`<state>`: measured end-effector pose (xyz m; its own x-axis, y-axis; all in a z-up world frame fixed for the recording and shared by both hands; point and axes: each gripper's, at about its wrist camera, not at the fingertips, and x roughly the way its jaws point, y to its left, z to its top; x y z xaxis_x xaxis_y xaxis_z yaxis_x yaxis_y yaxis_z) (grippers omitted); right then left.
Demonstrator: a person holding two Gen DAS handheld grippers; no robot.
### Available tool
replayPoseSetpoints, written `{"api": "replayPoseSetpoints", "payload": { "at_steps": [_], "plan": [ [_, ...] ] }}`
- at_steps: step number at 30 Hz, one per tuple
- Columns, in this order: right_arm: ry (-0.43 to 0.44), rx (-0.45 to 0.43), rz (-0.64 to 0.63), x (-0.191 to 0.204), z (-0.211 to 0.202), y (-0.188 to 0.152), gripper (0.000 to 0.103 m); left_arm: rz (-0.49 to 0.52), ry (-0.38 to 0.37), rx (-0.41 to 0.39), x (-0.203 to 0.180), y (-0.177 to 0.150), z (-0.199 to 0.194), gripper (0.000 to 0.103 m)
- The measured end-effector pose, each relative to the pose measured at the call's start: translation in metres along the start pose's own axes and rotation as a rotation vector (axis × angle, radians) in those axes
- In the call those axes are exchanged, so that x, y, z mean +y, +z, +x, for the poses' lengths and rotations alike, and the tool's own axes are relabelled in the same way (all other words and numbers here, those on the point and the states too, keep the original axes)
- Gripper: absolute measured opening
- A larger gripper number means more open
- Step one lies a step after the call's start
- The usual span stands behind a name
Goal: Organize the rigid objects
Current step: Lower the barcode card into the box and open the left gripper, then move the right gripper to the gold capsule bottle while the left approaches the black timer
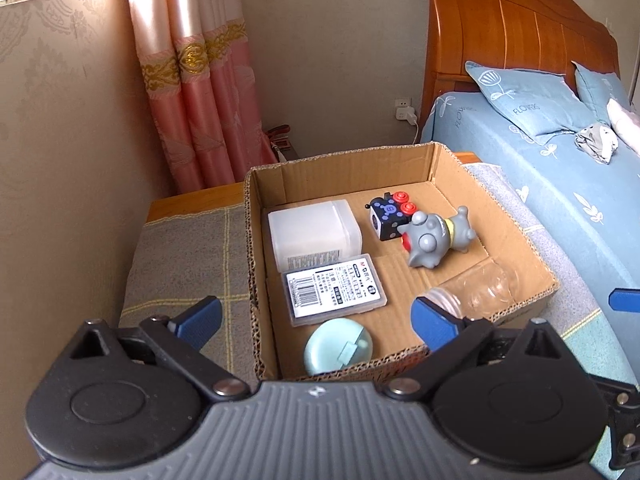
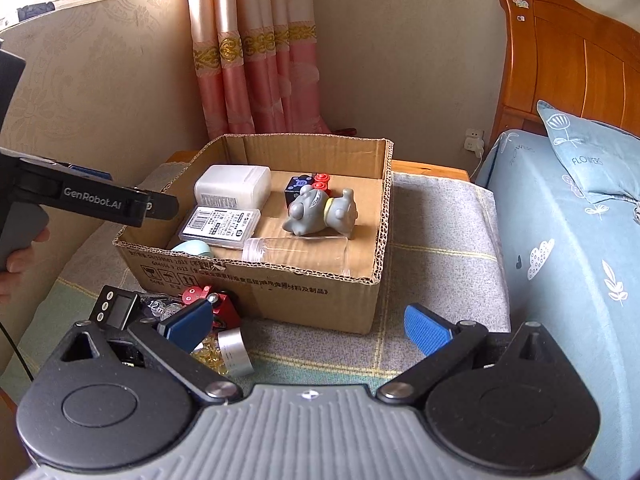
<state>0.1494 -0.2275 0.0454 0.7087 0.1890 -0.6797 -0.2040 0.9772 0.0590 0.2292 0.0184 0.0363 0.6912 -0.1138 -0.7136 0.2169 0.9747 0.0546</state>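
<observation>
A cardboard box (image 1: 516, 236) (image 2: 320, 296) stands on a cloth-covered table. In it lie a white plastic container (image 1: 314, 232), a clear card case (image 1: 334, 294), a mint round case (image 1: 338, 346), a black fidget cube (image 1: 386, 216), a grey toy figure (image 1: 434, 238) (image 2: 320, 212) and a clear glass jar (image 1: 476, 290) (image 2: 296, 250). My left gripper (image 1: 316, 320) is open and empty above the box's near edge. My right gripper (image 2: 308, 326) is open and empty in front of the box. A black timer (image 2: 118, 308), a red toy (image 2: 208, 300) and a small silver-lidded jar (image 2: 230, 350) lie by its left finger.
A bed with blue bedding (image 2: 580, 240) and a wooden headboard (image 1: 512, 28) runs along the right. Pink curtains (image 1: 192, 80) hang behind the table. A wall socket with a plug (image 1: 404, 110) sits by the bed. The left gripper's body (image 2: 80, 196) shows at the left of the right wrist view.
</observation>
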Motion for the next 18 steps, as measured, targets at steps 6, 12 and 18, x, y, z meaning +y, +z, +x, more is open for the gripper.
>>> {"api": "replayPoseSetpoints", "payload": {
  "at_steps": [6, 12, 18],
  "plan": [
    [0.011, 0.016, 0.002, 0.006, 0.002, -0.008, 0.103, -0.033, 0.015, -0.004, 0.004, -0.025, -0.017, 0.1],
    [0.021, 0.016, 0.003, 0.011, -0.001, -0.014, 0.103, -0.047, 0.031, 0.004, 0.004, -0.048, -0.033, 0.1],
    [0.037, 0.011, 0.003, 0.015, -0.001, -0.021, 0.103, -0.033, 0.066, 0.01, 0.007, -0.07, -0.044, 0.1]
  ]
}}
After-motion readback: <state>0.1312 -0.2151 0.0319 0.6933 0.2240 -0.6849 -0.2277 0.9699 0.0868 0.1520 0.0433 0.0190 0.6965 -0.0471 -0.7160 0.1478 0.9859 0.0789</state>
